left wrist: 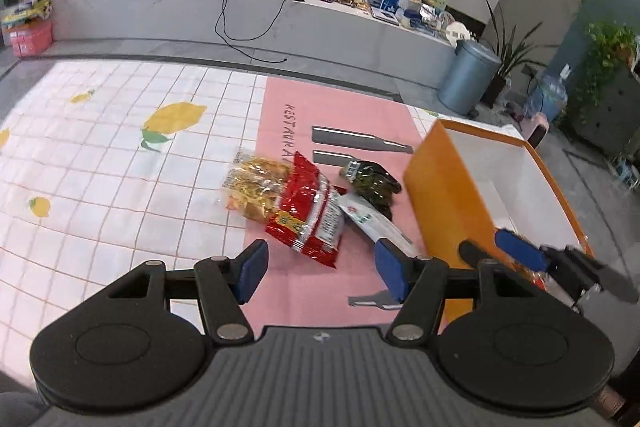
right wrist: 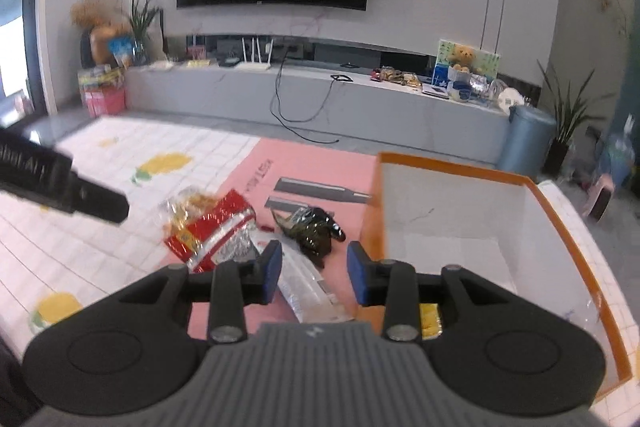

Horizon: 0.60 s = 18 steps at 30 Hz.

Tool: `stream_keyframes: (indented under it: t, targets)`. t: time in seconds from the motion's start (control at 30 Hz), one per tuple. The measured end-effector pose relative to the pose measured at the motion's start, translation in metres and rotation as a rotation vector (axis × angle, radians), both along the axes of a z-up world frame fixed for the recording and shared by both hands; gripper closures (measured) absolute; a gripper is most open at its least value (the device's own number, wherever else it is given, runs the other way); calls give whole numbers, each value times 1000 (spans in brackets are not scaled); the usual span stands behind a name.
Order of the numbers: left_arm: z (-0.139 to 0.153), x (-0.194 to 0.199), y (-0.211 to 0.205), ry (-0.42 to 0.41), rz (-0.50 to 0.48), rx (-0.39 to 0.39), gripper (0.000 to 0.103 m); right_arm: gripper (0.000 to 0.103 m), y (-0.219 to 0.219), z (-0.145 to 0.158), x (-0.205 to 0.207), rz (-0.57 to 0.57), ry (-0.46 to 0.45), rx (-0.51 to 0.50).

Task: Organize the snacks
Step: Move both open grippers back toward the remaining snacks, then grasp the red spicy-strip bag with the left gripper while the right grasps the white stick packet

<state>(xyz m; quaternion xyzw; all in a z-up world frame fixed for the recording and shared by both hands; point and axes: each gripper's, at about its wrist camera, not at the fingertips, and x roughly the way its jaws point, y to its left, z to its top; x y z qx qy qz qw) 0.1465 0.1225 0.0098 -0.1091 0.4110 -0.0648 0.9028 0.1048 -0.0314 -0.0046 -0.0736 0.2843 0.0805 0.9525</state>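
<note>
Several snack packets lie in a heap on the pink mat [left wrist: 280, 123]: a clear yellow packet [left wrist: 256, 187], a red packet [left wrist: 308, 215], a dark green packet [left wrist: 370, 179] and a white packet [left wrist: 372, 223]. To their right stands an orange box [left wrist: 452, 195] with a white inside. My left gripper [left wrist: 320, 275] is open just short of the red packet, with nothing between its pads. In the right wrist view my right gripper [right wrist: 316, 273] is open above the white packet [right wrist: 304, 287], beside the box rim [right wrist: 452, 165]. A yellow item [right wrist: 430, 319] lies in the box.
The mat lies on a white cloth with a lemon print [left wrist: 120, 155]. Beyond the table are a long grey TV bench [right wrist: 320, 99] with a hanging cable, a blue bin [left wrist: 466, 79] and potted plants [right wrist: 568, 131]. One finger of the left gripper [right wrist: 100, 205] shows in the right wrist view.
</note>
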Motion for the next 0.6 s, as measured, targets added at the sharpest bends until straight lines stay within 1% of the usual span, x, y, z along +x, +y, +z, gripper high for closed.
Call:
stream_keyframes:
  t: [0.03,0.1,0.2,0.3,0.43,0.6]
  targets:
    - [-6,3,7,-5,15,-31,31,56,9,-7,2,5,0,-26]
    - [-20,9,18,-27,30,-93,31,55,28,-25,6,2,11,-84]
    - [-43,21,31,-40,0,-150,31,55,50,-52,17,-7,30,-181]
    - [-65,25,40,-41,-27,-196,31,55,63,-73,31,-8,37,-267]
    - [-86,32,45,-18,-64,-224,31,55,71,-93,47,-35,23,-316]
    - [-111,44,57,11,-60,-303,31,56,76,-118,64,-44,19,-406]
